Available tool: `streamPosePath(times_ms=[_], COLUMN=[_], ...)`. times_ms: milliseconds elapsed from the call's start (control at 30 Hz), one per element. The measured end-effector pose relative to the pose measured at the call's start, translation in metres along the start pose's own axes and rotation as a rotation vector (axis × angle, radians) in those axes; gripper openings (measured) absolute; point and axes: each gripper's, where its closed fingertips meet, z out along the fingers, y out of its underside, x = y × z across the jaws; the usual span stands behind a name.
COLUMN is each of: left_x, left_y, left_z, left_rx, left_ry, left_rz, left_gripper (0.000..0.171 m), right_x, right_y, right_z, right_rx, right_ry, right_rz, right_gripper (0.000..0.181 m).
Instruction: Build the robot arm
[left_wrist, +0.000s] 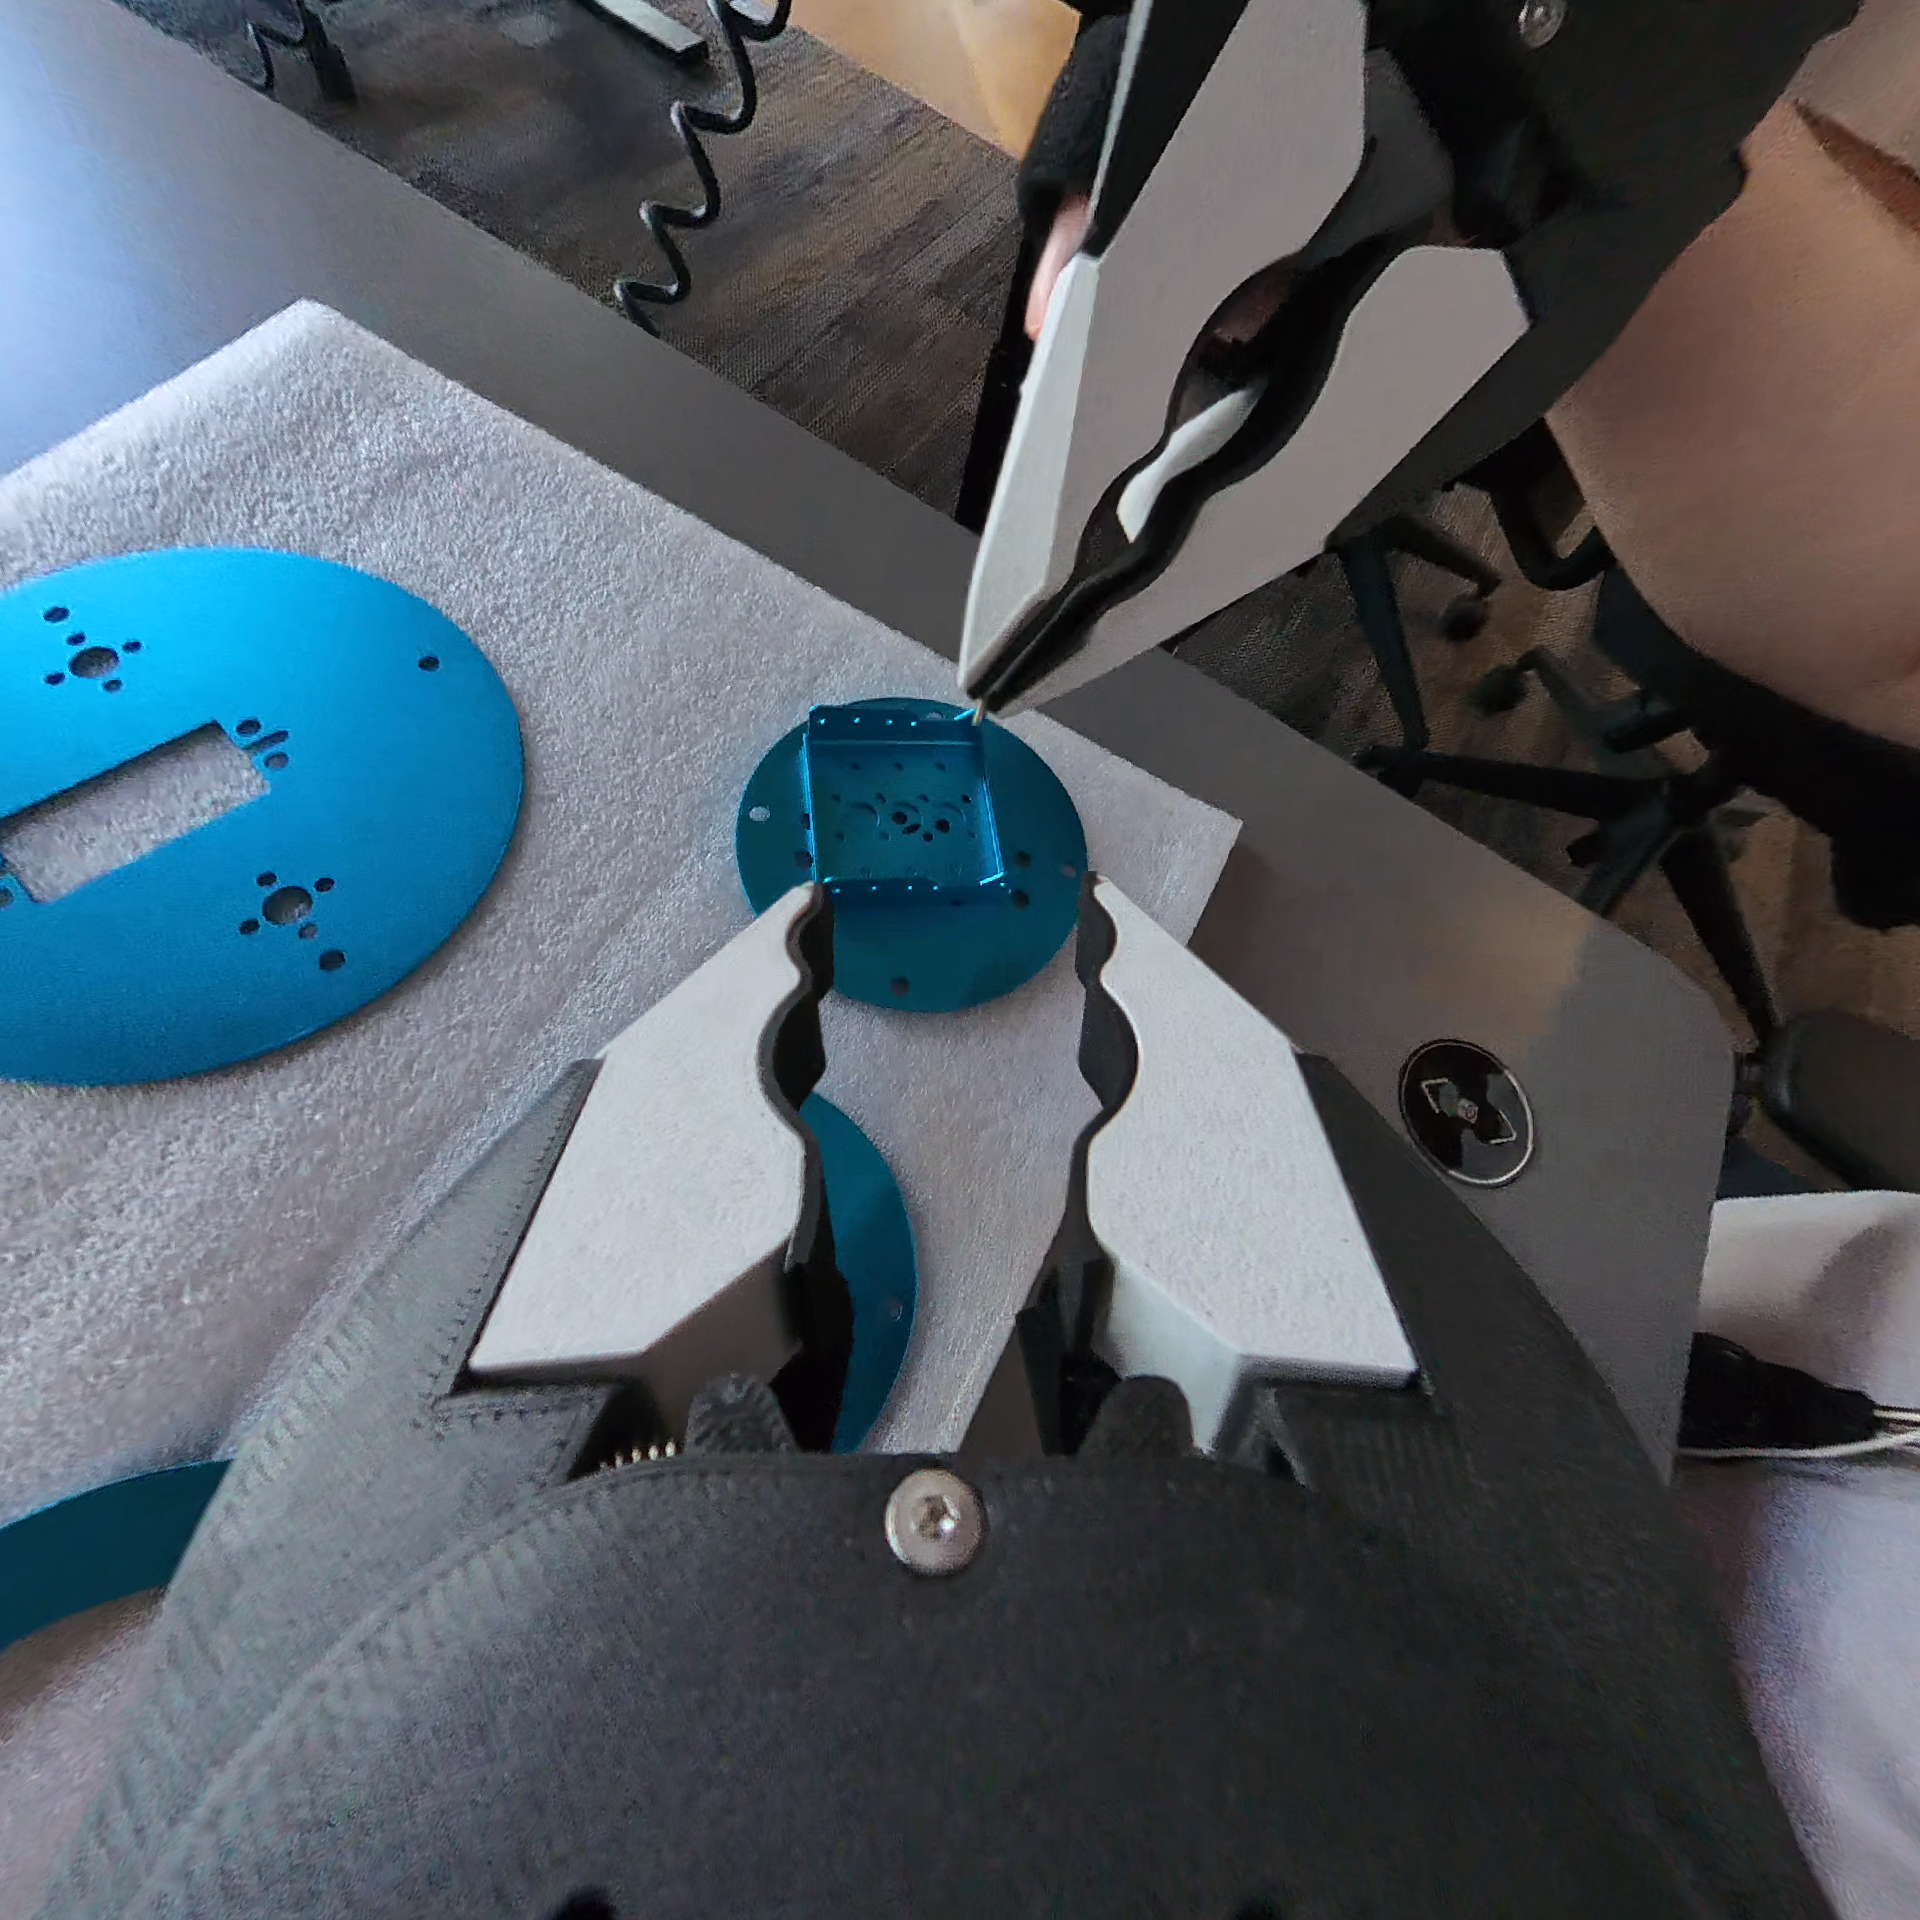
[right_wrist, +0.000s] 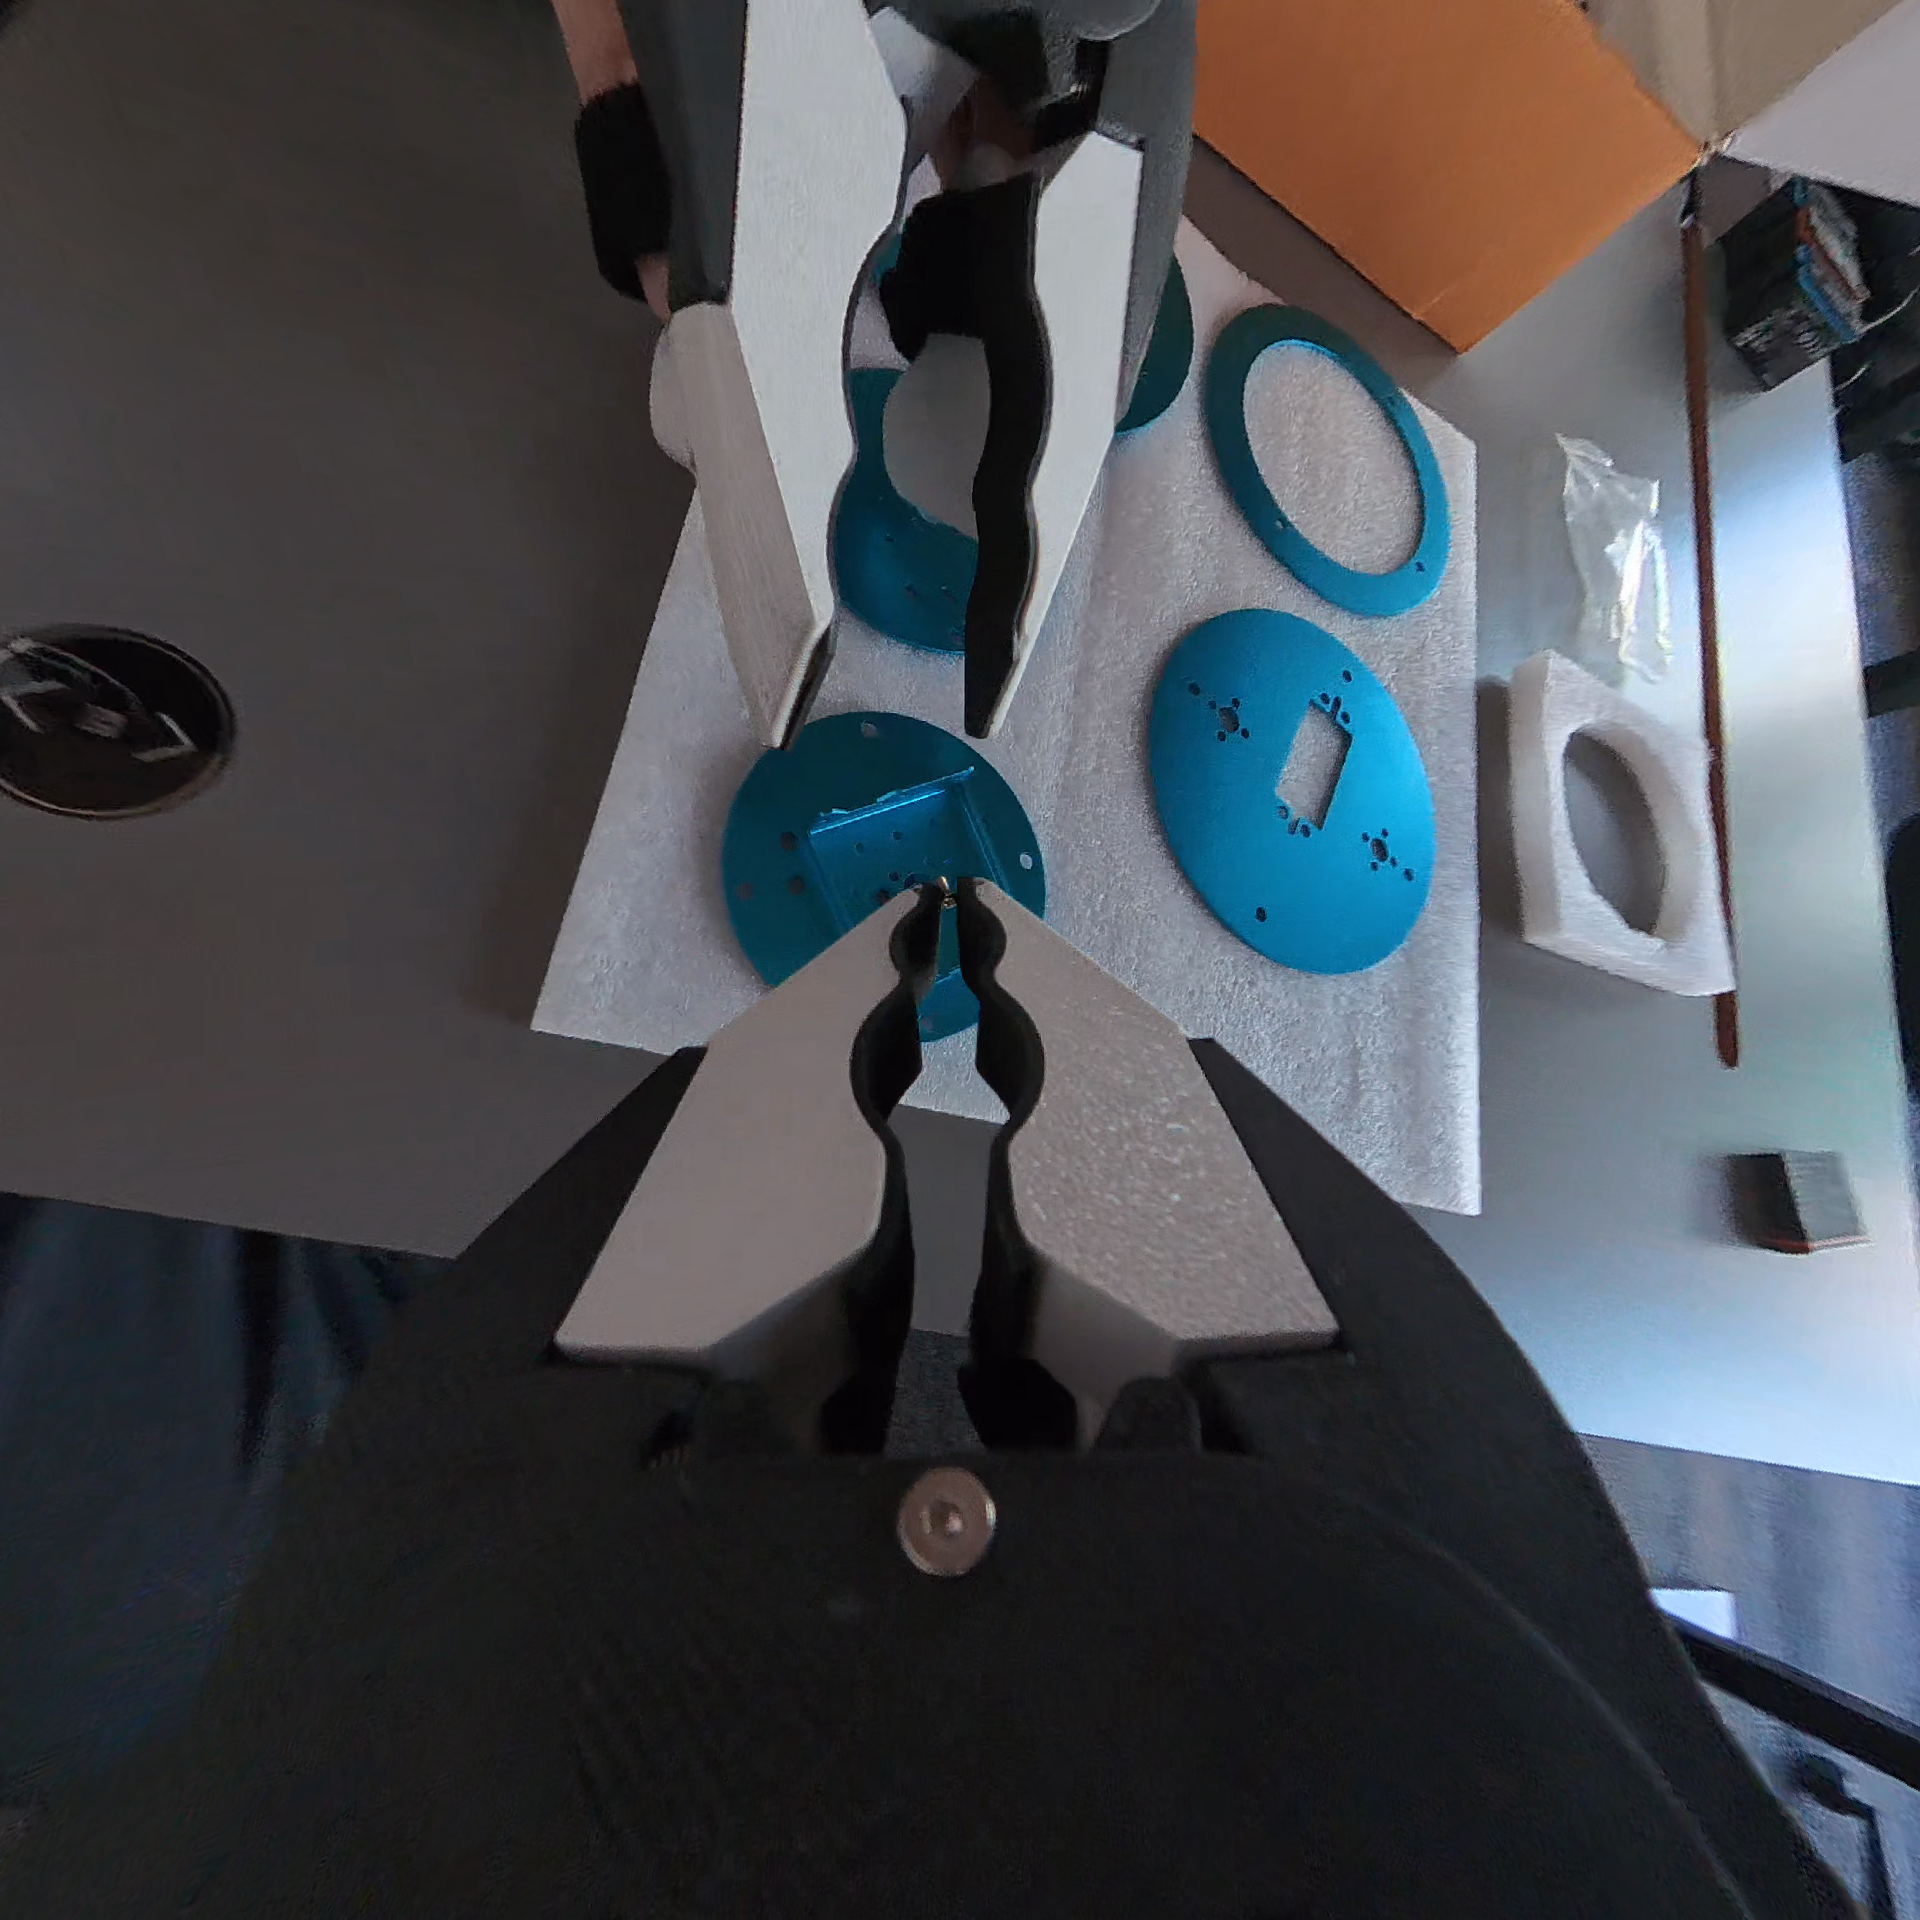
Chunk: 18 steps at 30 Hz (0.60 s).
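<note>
Blue U-shaped bracket sits upright on a small blue round plate, near the corner of the white foam sheet on the grey tabletop.

Your right gripper comes in at the bracket's far upper corner, fingers pinched nearly closed on a tiny brass-coloured part; what the part is cannot be told.

Your left gripper has its fingers apart, tips over the small plate's near half, just beside the bracket's near wall; contact with the plate cannot be told. It holds nothing.

A large blue disc with a rectangular cutout lies well apart on the foam, a blue ring beyond it. Another blue disc lies under the left gripper. Off the foam: a white foam frame, a clear plastic bag, an orange box.
</note>
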Motion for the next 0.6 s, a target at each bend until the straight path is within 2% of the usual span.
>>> streamPosePath(times_ms=[100,167,200,300,400,600], left_x=[-0.002,-0.007,-0.01,-0.016,-0.016,-0.008], left_y=[0.004,0.008,0.007,0.008,0.002,-0.004], left_z=[0.0,0.0,0.0,0.004,0.011,0.021], left_rx=[-0.031,-0.055,-0.056,-0.099,-0.084,-0.064], left_ry=[-0.014,-0.009,0.003,0.048,0.018,-0.04], left_rz=[0.056,0.05,0.036,-0.018,-0.032,0.011], left_gripper=[0.033,0.031,0.034,0.062,0.062,0.064], right_x=[0.002,0.002,0.002,0.003,0.007,0.01], right_y=[-0.001,-0.001,-0.001,0.001,0.005,0.002], right_z=[0.007,0.012,0.015,0.019,0.017,0.002], right_rx=[-0.001,-0.02,-0.035,-0.073,-0.095,-0.034], right_ry=[0.063,0.094,0.099,0.094,0.097,0.121], right_rz=[-0.088,-0.176,-0.217,-0.272,-0.252,-0.167], right_gripper=[0.002,0.002,0.002,0.002,0.002,0.002])
